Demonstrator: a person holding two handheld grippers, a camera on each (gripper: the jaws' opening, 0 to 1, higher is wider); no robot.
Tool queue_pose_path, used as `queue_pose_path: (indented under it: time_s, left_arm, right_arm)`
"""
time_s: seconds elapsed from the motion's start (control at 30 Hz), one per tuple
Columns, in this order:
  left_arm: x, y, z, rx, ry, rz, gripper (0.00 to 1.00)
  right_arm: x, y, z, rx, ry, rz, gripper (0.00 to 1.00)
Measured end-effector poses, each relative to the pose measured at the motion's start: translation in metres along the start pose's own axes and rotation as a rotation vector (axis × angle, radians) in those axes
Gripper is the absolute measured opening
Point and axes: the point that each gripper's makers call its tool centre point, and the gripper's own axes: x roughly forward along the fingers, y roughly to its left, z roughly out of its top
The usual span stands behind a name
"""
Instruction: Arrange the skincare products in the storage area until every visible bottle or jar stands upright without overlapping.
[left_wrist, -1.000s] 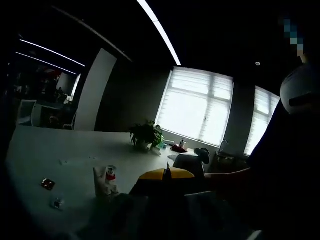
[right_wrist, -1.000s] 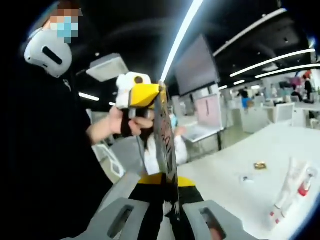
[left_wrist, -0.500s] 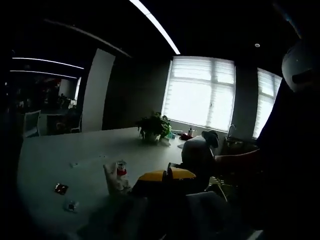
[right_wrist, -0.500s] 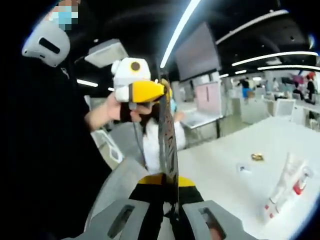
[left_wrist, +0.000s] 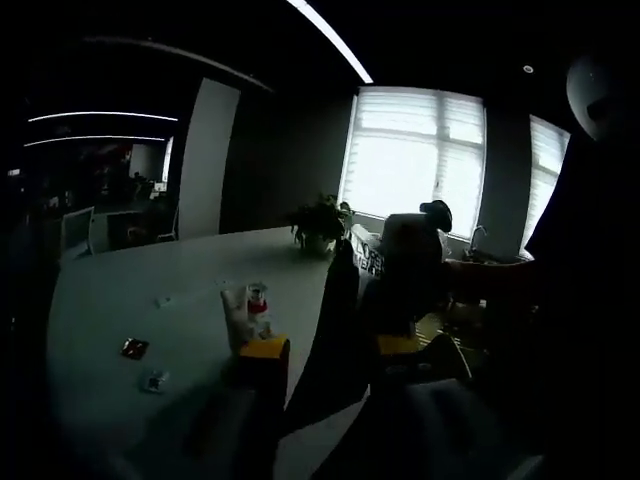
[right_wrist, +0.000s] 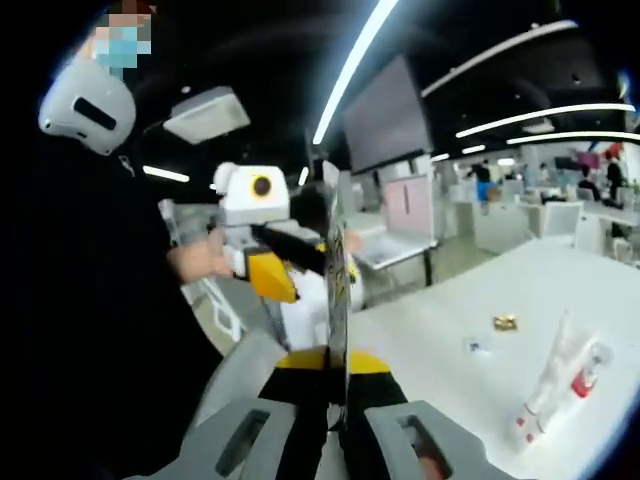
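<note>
The white table (right_wrist: 560, 290) runs wide and mostly bare ahead and to the right of the right gripper (right_wrist: 338, 385), its near edge just beyond the jaws, so there is ample room to set things down. The left gripper (left_wrist: 330, 352) has parted in the last half second: its yellow-tipped jaws now stand wide either side of the thin dark card (right_wrist: 337, 290), which the right gripper alone pinches upright, jaws closed on its lower edge. This looks like preliminaries, not arranging. The skincare tube (right_wrist: 556, 380) waits well ahead-right, leaning; small packets (right_wrist: 505, 322) lie beyond it.
</note>
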Motion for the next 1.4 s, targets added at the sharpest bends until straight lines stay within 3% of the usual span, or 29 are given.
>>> queue_pose_path:
  time_s: [0.17,0.3,0.57,0.9,1.03,1.2,1.4]
  left_arm:
    - [0.004,0.002,-0.010,-0.003,0.013,0.016,0.36]
    - [0.003,0.008,-0.012,-0.020,0.011,0.030,0.24]
    - [0.001,0.005,-0.016,-0.058,-0.002,0.022,0.14]
    - [-0.001,0.006,-0.013,-0.189,-0.069,0.040,0.07]
    - [-0.001,-0.001,-0.008,-0.270,-0.115,-0.003,0.06]
    - [0.000,-0.003,-0.010,-0.281,-0.115,-0.011,0.06]
    - [0.001,-0.004,-0.010,-0.292,-0.116,-0.016,0.06]
  right_arm:
    - [0.001,0.001,0.008,-0.020,0.027,0.006,0.00]
    - [0.001,0.001,0.007,-0.008,0.053,0.022,0.00]
    - [0.002,-0.005,0.005,0.011,0.075,0.005,0.00]
    - [0.004,-0.014,0.013,0.013,0.012,-0.033,0.00]
    - [0.003,-0.017,0.019,0.053,-0.048,-0.047,0.02]
    - [0.004,-0.018,0.016,0.063,-0.049,-0.061,0.09]
    - [0.005,-0.017,0.012,0.107,-0.076,-0.074,0.07]
